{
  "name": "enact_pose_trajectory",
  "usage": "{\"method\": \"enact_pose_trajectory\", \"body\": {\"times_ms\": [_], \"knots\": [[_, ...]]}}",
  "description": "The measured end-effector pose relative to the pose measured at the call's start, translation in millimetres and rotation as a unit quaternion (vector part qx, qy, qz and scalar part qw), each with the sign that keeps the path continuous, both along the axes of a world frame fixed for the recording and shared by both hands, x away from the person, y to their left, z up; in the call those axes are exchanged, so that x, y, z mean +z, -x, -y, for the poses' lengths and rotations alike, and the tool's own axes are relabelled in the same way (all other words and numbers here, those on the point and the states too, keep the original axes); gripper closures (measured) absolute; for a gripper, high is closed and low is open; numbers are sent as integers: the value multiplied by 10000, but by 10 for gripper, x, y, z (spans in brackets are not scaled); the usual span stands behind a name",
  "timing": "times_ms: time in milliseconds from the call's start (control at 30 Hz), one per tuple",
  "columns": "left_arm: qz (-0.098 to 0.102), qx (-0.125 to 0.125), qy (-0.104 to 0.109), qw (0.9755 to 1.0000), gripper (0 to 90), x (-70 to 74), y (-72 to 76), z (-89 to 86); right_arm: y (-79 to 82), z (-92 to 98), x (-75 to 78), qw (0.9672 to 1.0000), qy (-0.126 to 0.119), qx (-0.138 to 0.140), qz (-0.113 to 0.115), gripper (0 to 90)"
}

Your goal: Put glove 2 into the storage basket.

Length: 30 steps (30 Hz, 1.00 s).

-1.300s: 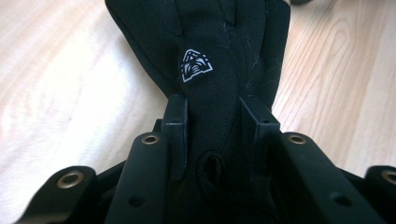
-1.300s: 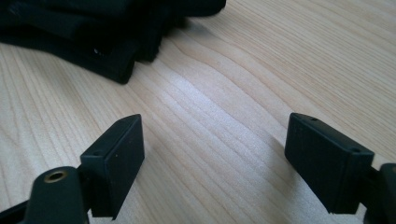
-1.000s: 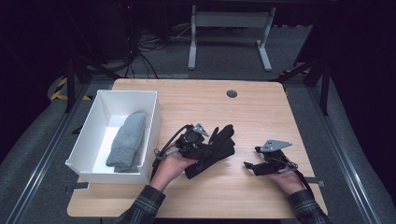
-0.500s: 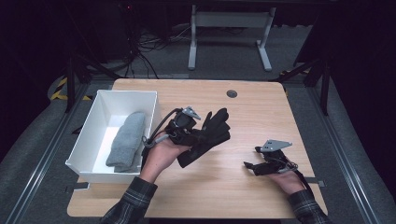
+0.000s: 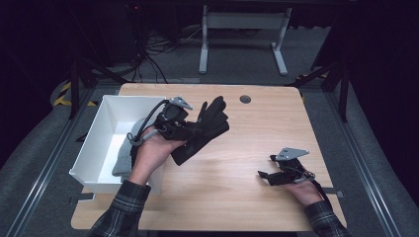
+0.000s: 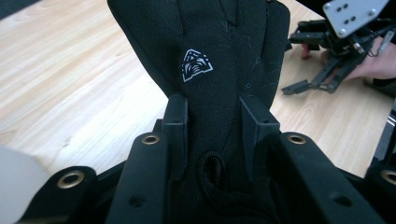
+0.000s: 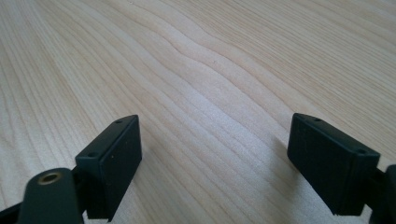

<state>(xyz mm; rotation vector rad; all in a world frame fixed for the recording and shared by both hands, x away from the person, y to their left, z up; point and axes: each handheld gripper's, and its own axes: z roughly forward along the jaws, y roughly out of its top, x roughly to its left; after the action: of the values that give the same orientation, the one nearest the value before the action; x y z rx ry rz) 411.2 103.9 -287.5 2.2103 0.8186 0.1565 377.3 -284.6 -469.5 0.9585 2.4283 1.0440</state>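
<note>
A black glove (image 5: pixel 205 129) with a small white logo (image 6: pixel 196 65) hangs lifted above the table, beside the white bin (image 5: pixel 106 116). My left gripper (image 5: pixel 185 129) is shut on its cuff end, and both pads press the fabric (image 6: pixel 212 126) from either side. A grey folded cloth (image 5: pixel 123 160) lies inside the bin, partly hidden by my left hand. My right gripper (image 5: pixel 263 175) rests low over the bare wood at the front right, open, with nothing between its jaws (image 7: pixel 215 158). That same right gripper (image 6: pixel 327 70) sits beyond the glove in the left gripper view.
The wooden table (image 5: pixel 257 133) has a round black grommet (image 5: pixel 244 99) near its far edge. A metal stand (image 5: pixel 242 34) and cables lie on the dark floor behind the table.
My left gripper has risen with the glove and carried it left and farther away, toward the bin. The right gripper has stayed where it was.
</note>
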Motion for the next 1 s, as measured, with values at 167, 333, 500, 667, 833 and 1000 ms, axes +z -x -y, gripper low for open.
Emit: {"method": "enact_pose_trajectory", "body": {"times_ms": [167, 333, 500, 667, 833, 1000], "knots": [[45, 208, 15, 9998, 680, 51, -11, -190, 0, 0, 0, 10000, 0, -5, 1, 184], [64, 404, -11, 9992, 681, 79, -15, -387, 0, -1, 0, 10000, -4, -14, -1, 184], [60, 639, 0, 9979, 681, 102, 8, -612, 0, 0, 0, 10000, -2, -16, 3, 184], [71, 923, 0, 9957, 680, 103, 29, -869, 0, 0, 1, 10000, 0, -24, -1, 184], [71, 1262, 28, 9920, 681, 93, 49, -1166, 0, -1, 0, 10000, -2, -38, 1, 184], [40, 1527, 53, 9883, 680, 44, 80, -1386, -2, -2, 0, 10000, 0, -53, 7, 184]]}}
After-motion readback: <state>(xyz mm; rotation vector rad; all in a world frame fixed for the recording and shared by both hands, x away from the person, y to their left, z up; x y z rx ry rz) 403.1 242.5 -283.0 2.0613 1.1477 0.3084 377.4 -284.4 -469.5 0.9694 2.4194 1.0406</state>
